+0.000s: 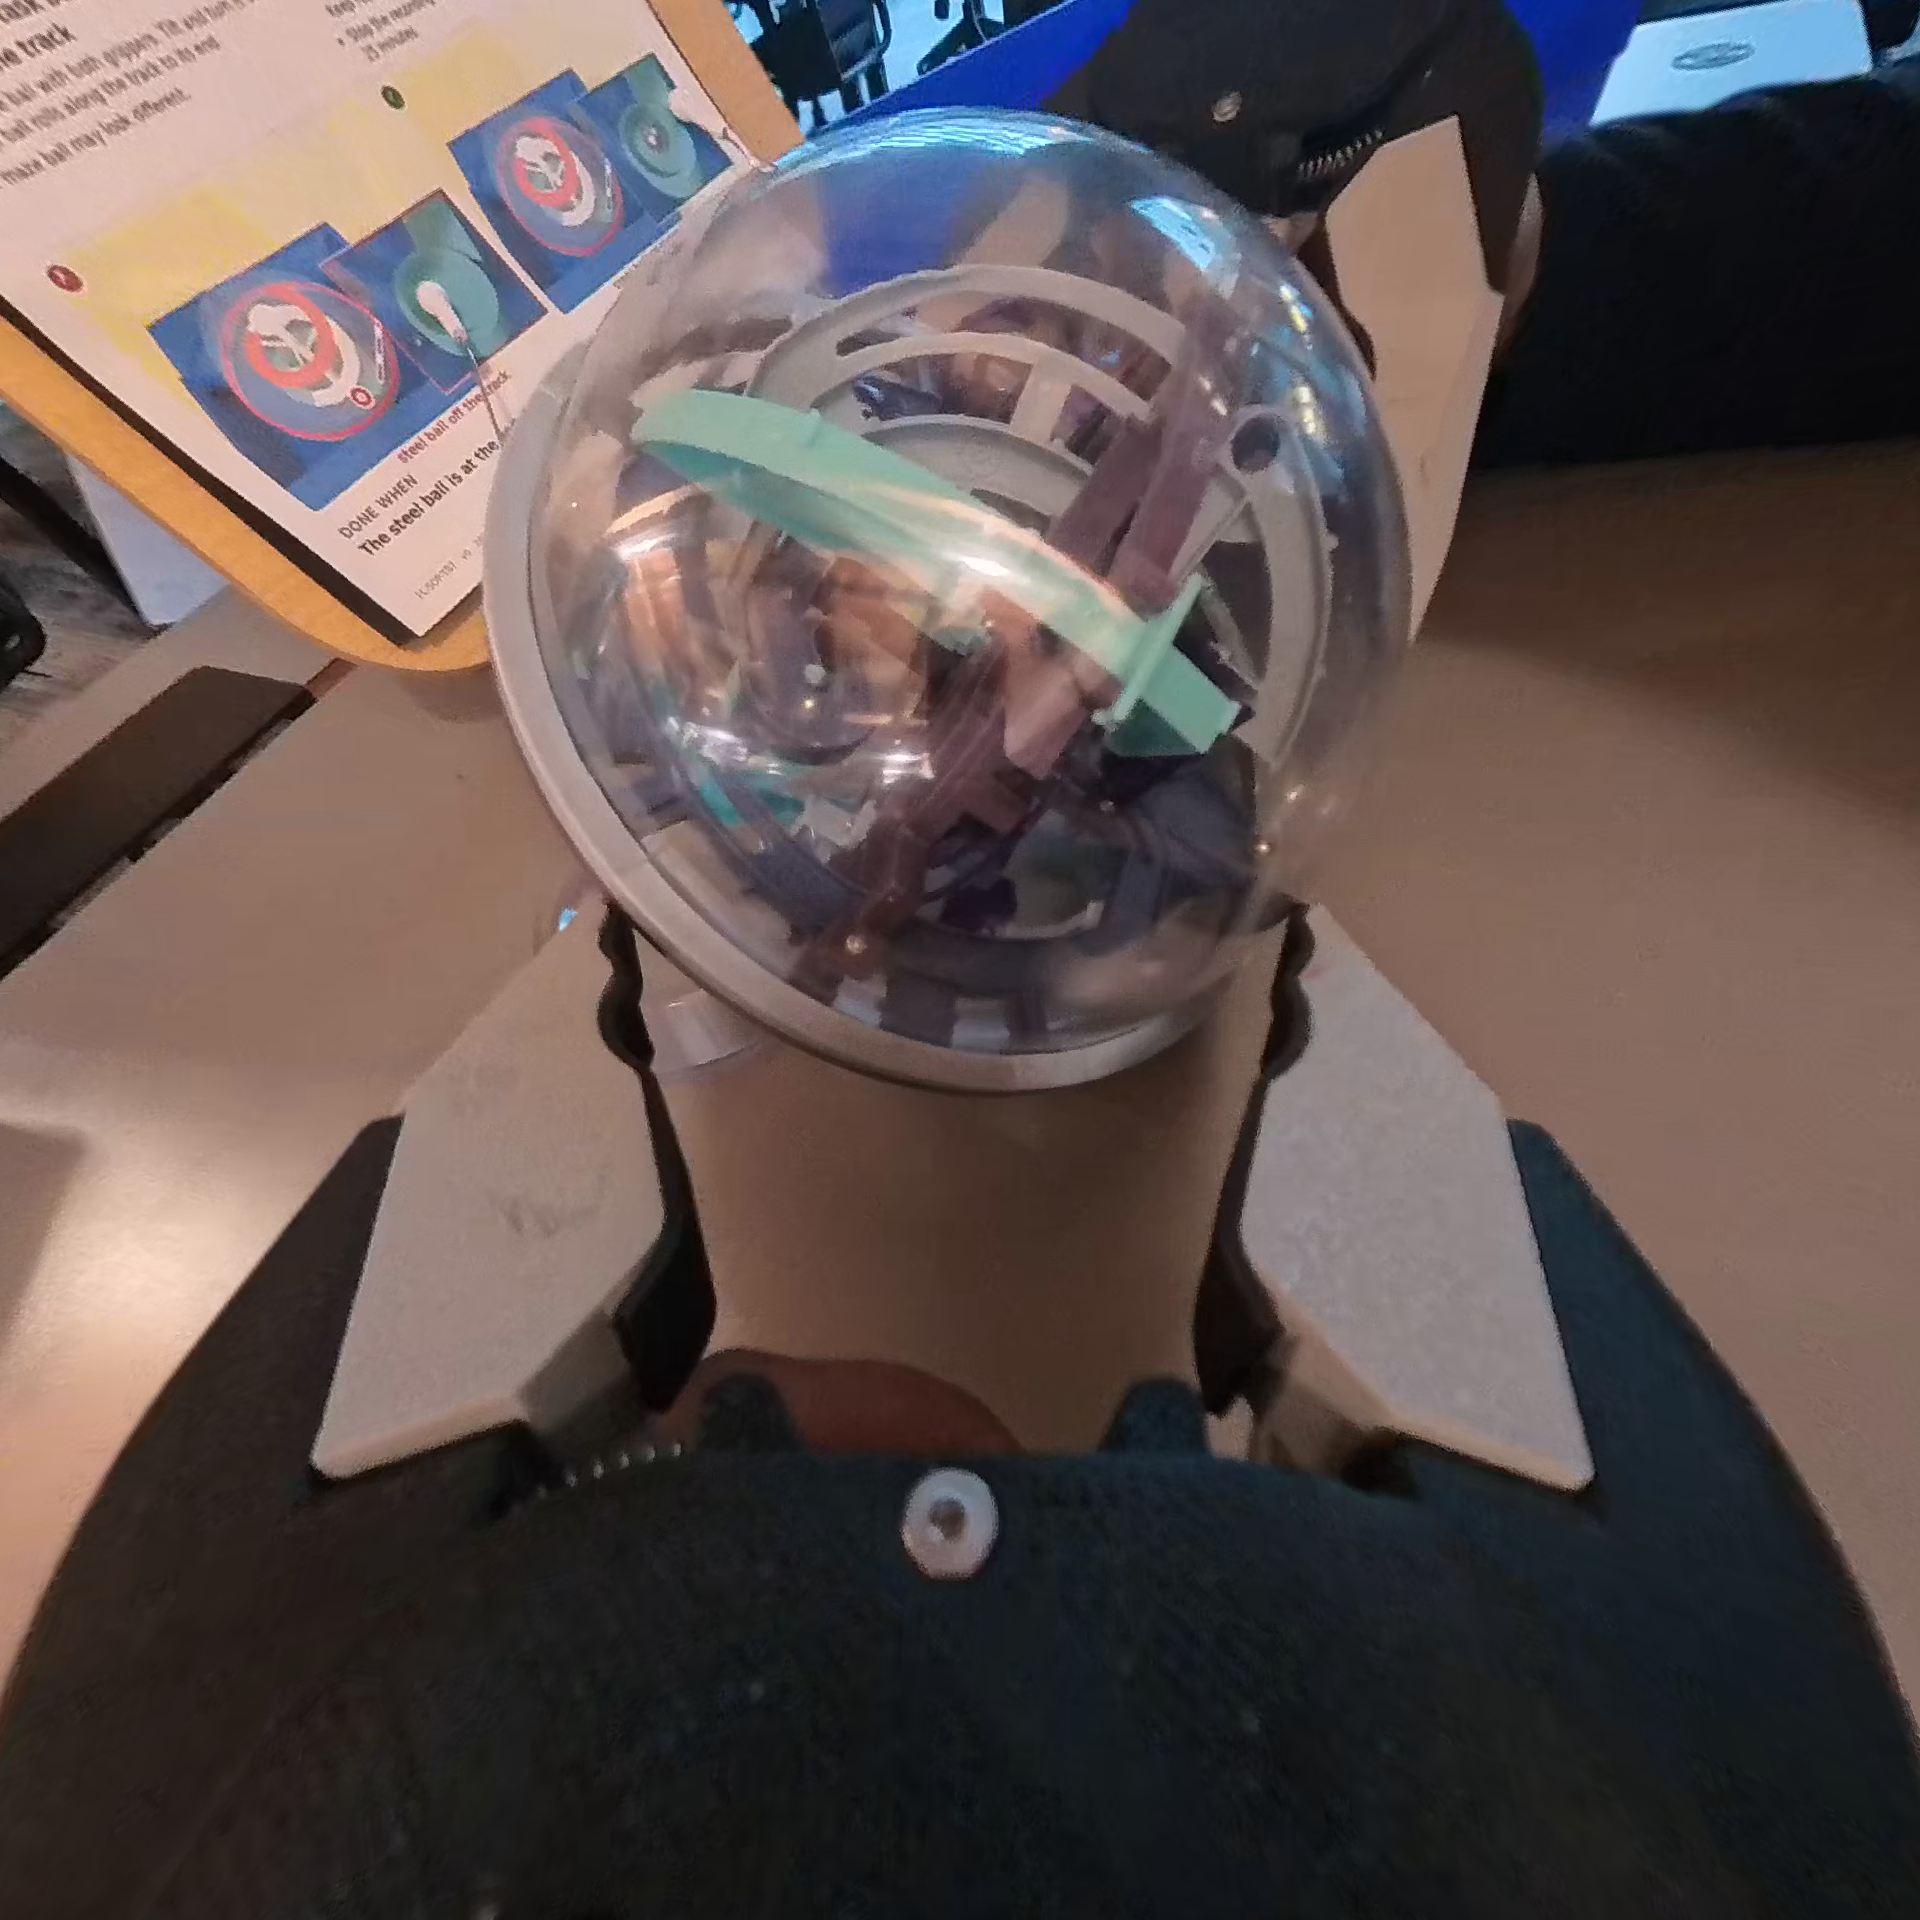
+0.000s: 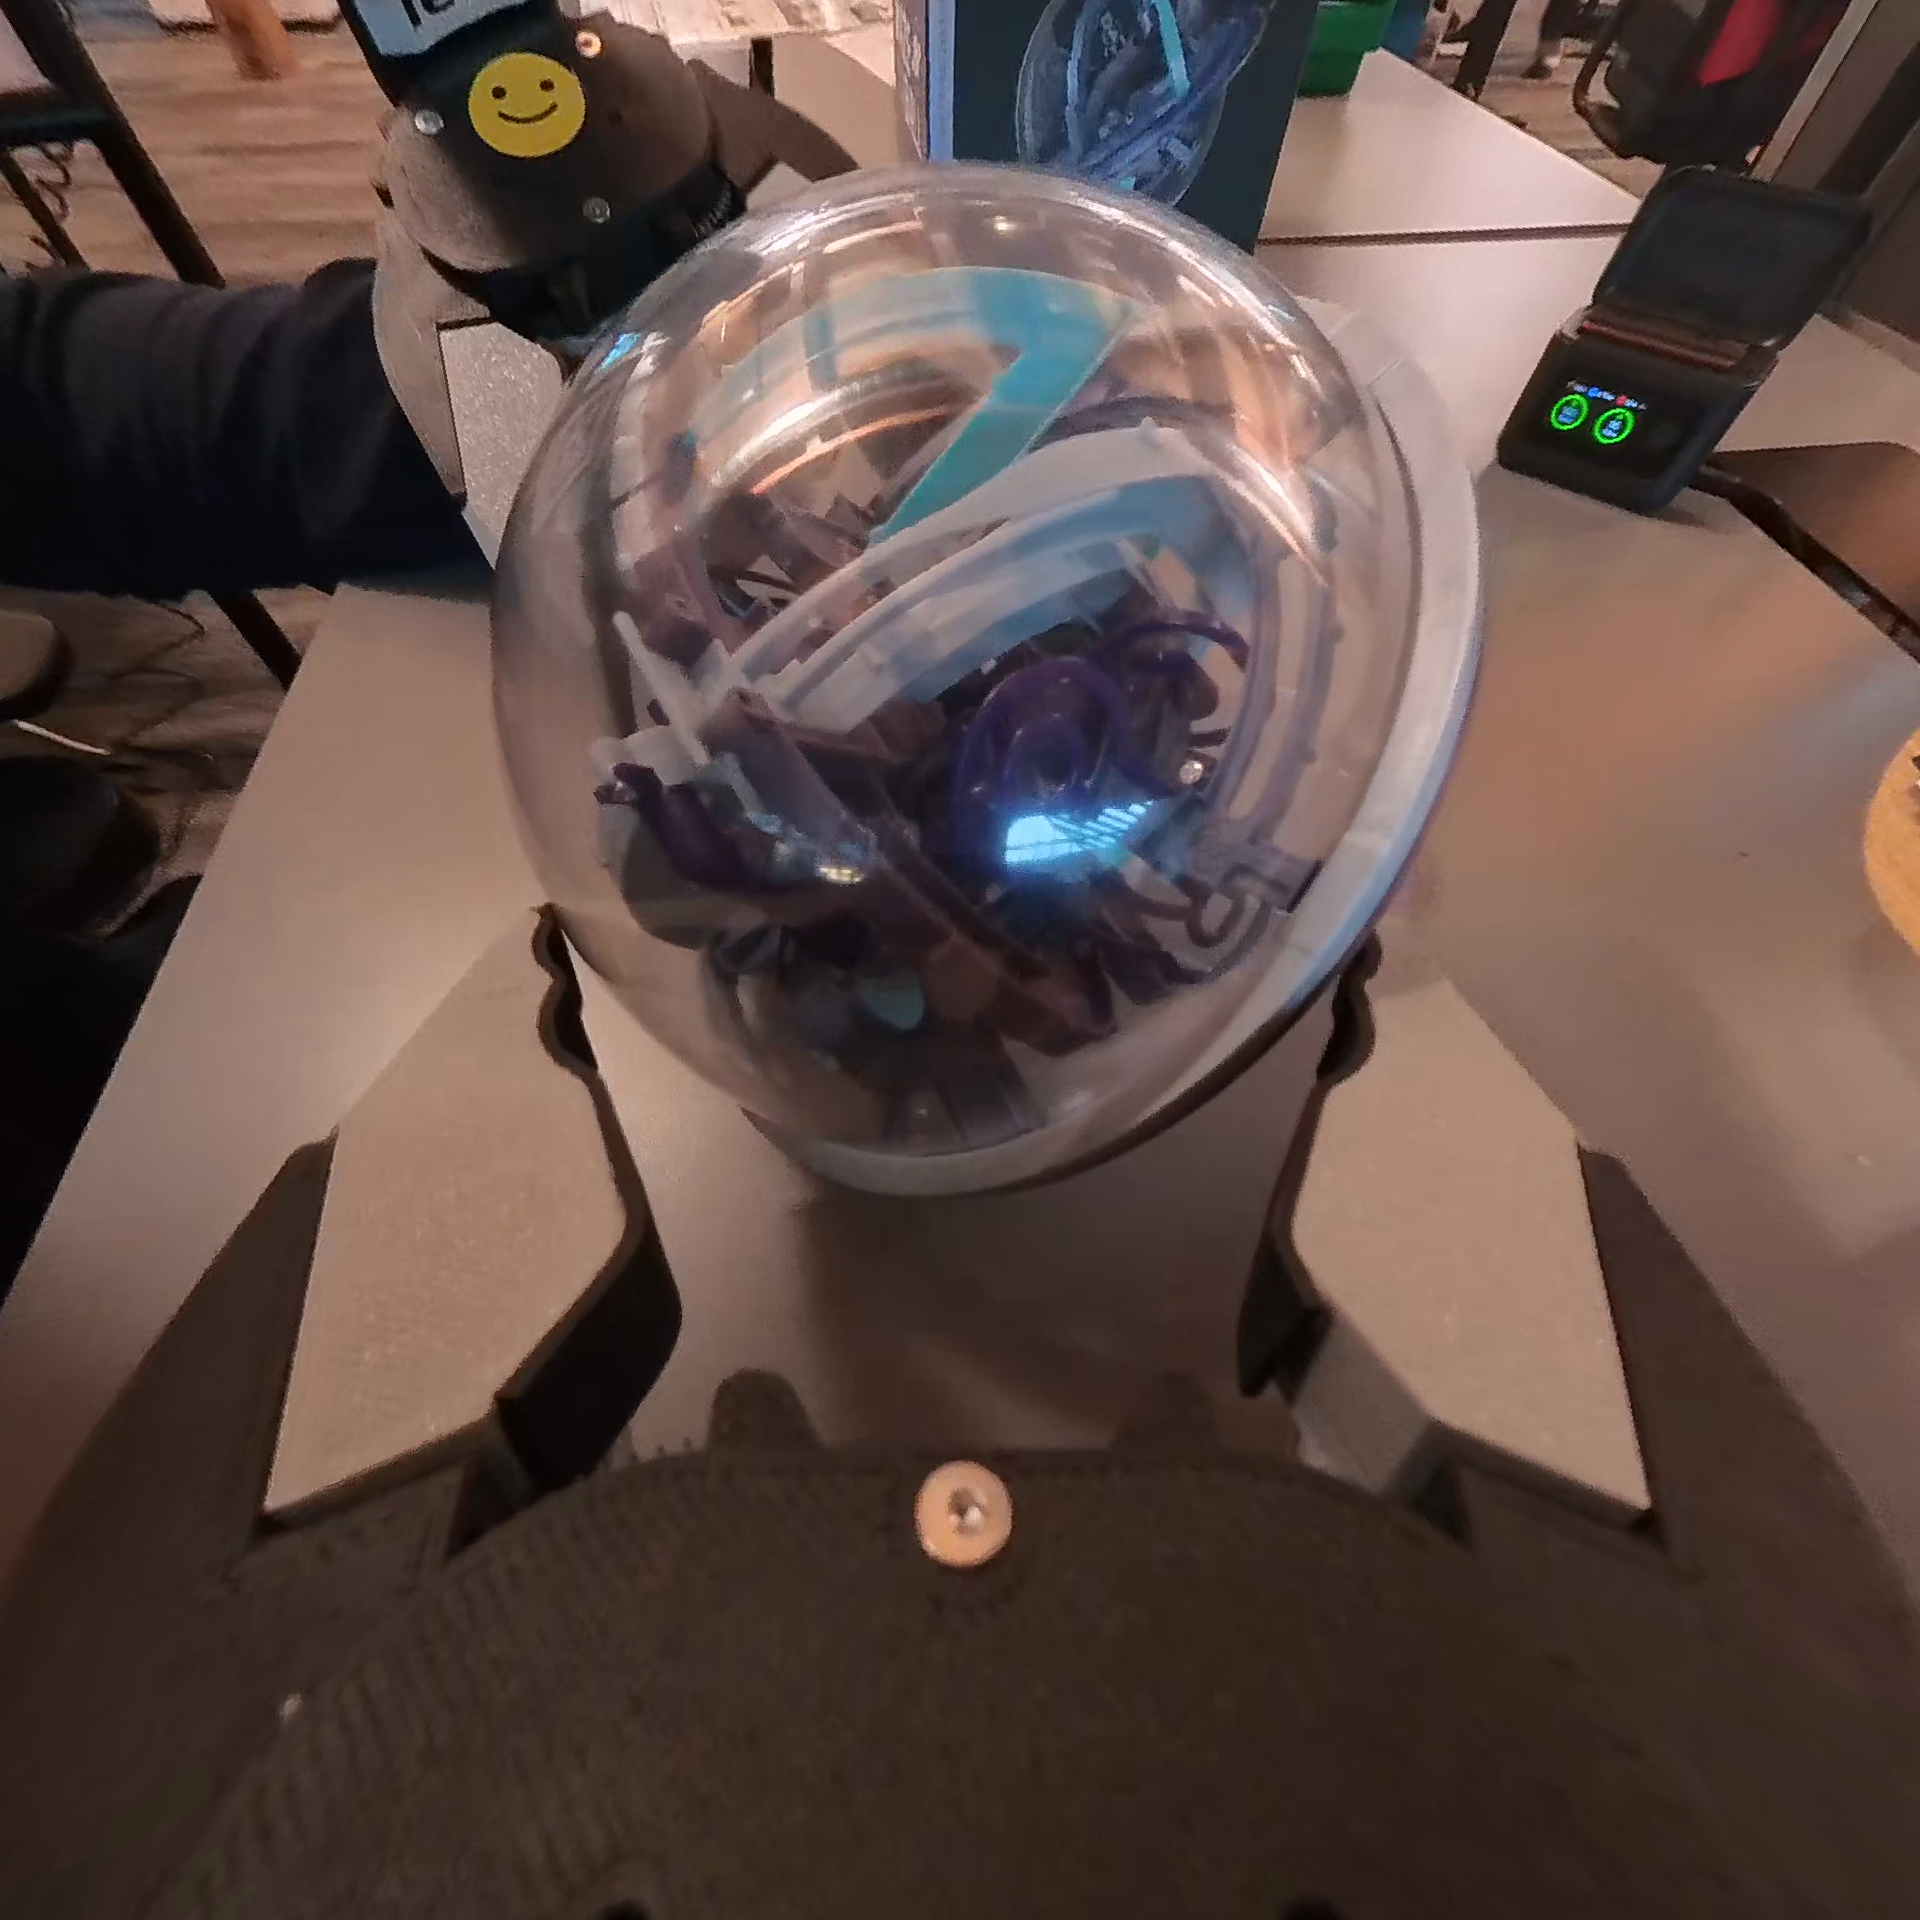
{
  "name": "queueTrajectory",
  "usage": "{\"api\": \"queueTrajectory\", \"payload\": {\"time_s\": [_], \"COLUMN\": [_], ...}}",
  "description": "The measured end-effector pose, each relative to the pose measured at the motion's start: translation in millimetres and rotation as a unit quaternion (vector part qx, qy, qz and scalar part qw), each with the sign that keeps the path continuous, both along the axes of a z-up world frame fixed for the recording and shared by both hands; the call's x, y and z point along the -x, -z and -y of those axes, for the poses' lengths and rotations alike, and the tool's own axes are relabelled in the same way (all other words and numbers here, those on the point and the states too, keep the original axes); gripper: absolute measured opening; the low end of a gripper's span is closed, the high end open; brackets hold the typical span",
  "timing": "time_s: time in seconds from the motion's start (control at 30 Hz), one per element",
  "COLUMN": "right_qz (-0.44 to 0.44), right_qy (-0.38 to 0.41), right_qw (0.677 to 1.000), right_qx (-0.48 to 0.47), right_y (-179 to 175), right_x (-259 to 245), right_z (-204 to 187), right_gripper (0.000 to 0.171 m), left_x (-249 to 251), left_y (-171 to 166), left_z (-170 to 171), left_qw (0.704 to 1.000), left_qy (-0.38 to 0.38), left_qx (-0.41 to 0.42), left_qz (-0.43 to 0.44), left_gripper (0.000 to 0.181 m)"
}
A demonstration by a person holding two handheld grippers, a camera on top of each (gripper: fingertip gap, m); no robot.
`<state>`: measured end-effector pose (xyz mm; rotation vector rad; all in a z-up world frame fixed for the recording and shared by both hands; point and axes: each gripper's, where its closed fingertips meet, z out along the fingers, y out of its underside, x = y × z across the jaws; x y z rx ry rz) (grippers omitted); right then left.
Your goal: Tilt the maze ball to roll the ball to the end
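Maze ball (image 1: 935, 603): we see it held up off the tan table (image 1: 1662, 831), trapped between our two grippers, one on each opposite side.
Left gripper (image 1: 951, 935): jaws spread wide, fingertips bearing on the lower flanks of the sphere; it sits just ahead of and between them.
Right gripper (image 2: 956, 945): same, jaws spread and cradling the sphere from the far side; each is equally near.
Axis: a sphere has no long axis; the grey equator ring (image 1: 540, 748) lies tilted, which we take as the reference for the next tilt.
Steel ball: a small bright bead (image 2: 1192, 770) beside the purple spiral (image 2: 1049, 748) may be it; we cannot confirm.
Materials: clear glossy hard shell, smooth, likely slippery; inside, rigid teal, grey and purple plastic tracks.
Nearby: instruction sheet (image 1: 312, 260) beyond the left jaws.
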<state>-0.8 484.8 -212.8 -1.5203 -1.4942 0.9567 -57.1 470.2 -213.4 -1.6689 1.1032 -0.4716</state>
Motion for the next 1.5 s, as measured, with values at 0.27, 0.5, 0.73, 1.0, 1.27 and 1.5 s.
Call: {"api": "queueTrajectory", "payload": {"time_s": [0.27,0.5,0.73,1.0,1.27,1.5], "right_qz": [-0.037,-0.06,-0.031,-0.038,-0.034,-0.036], "right_qy": [0.012,0.015,0.021,0.026,0.041,0.042], "right_qw": [0.999,0.996,0.998,0.992,0.989,0.985], "right_qx": [0.033,0.058,0.05,0.121,0.14,0.162], "right_y": [-3.7,-4.4,5.3,6.7,3.3,2.7], "right_x": [7.7,13.0,14.6,17.9,20.2,20.0], "right_z": [-4.3,-9.7,-9.5,-8.8,-10.2,-8.3], "right_gripper": [0.141,0.145,0.149,0.148,0.148,0.148], "left_x": [2.7,3.5,3.4,3.8,3.7,3.1], "left_y": [1.2,0.7,12.7,7.5,10.3,9.0], "left_z": [-4.5,-8.3,-10.0,-11.3,-12.0,-9.9], "left_qw": [0.999,0.997,0.999,0.996,0.992,0.99], "left_qy": [-0.008,-0.015,-0.019,-0.023,-0.028,-0.029], "left_qx": [0.033,0.056,0.05,0.079,0.112,0.129], "left_qz": [0.023,0.046,0.012,0.04,0.051,0.058], "left_gripper": [0.121,0.121,0.117,0.12,0.122,0.122]}}
